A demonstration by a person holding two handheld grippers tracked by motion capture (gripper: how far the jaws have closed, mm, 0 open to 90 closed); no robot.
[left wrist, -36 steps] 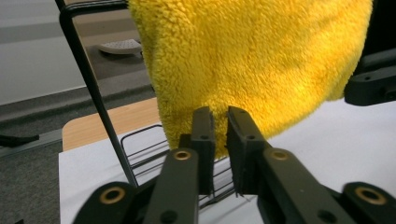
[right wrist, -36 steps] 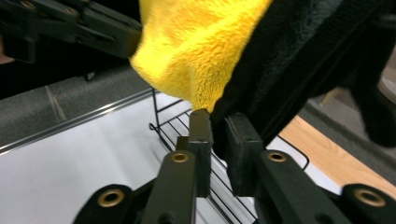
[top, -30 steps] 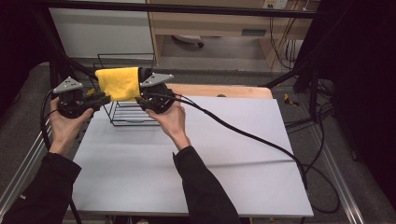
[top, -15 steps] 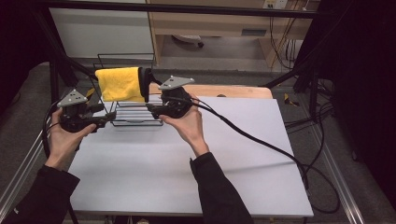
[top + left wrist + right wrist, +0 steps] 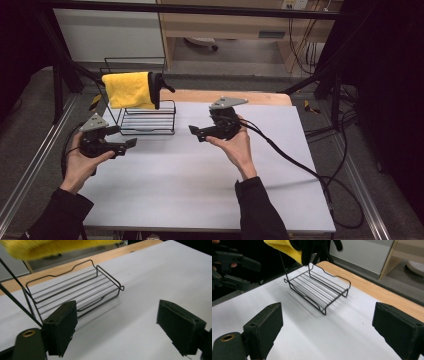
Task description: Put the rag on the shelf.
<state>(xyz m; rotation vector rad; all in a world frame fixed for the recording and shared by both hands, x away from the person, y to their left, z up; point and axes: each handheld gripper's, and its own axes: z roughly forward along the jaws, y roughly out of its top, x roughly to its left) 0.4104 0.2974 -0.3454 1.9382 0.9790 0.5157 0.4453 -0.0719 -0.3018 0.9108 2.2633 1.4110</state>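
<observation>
Cloth: a yellow cloth (image 5: pixel 129 90) hangs draped over the top bar of the black wire rack (image 5: pixel 145 122), upper left of the high view, a dark piece beside its right edge.
Change: a second earlier both grippers were up at the cloth, one at each side; now both have drawn back toward the person, and the cloth remains on the bar.
Meaning: the hanging step looks complete; the hands appear to be retreating.
Left gripper (image 5: pixel 129 145): low at left of the high view, fingers spread wide and empty, pointing at the rack's lower shelf (image 5: pixel 75 293).
Right gripper (image 5: pixel 196 132): centre of the high view above the white bench (image 5: pixel 200 185), fingers wide apart, holding nothing.
Container: the rack's slatted shelf (image 5: pixel 319 290) carries nothing; the cloth's hem (image 5: pixel 287 248) hangs above it.
</observation>
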